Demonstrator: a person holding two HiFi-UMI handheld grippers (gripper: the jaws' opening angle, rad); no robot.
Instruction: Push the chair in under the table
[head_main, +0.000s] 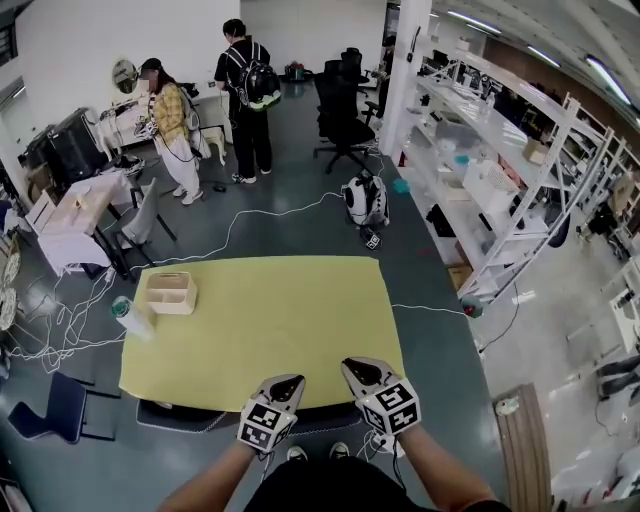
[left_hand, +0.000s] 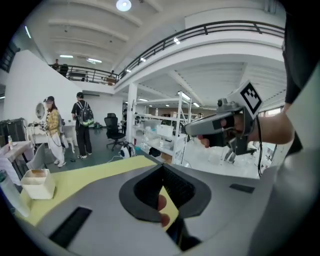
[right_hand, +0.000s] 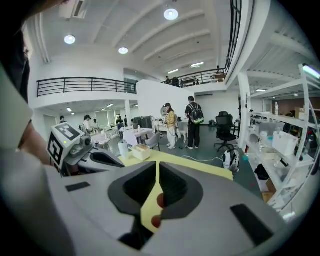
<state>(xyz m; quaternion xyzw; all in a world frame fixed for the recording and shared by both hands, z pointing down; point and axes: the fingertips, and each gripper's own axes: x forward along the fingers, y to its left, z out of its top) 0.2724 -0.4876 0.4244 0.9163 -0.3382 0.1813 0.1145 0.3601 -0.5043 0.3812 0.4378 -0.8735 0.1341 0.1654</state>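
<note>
Both tools are held up side by side over the near edge of the bench (head_main: 300, 330), which is covered in a yellow sheet. The left hand-held gripper (left_hand: 162, 167) is pressed fully together with nothing pinched in it, just the yellow top seen past the tips. The right hand-held gripper (right_hand: 157, 166) is pretty much closed too, only a thin slit is left between the jaws and nothing is caught in there. The chair (head_main: 190, 416) can only be made out as a dark shape tucked under the bench's near edge, right in front of the person's shoes, so most of it is hidden by the top. On the far left part of the bench a small wooden box (head_main: 170, 292) is set, and a white cup with a green lid (head_main: 128, 316) is stood just beside it at the left edge. White cables (head_main: 270, 212) are strewn over the grey floor beyond the bench. Further back two people (head_main: 172, 125) are seen standing near a black office chair (head_main: 340, 115), and white shelving (head_main: 500, 190) is lined up along the right side.
</note>
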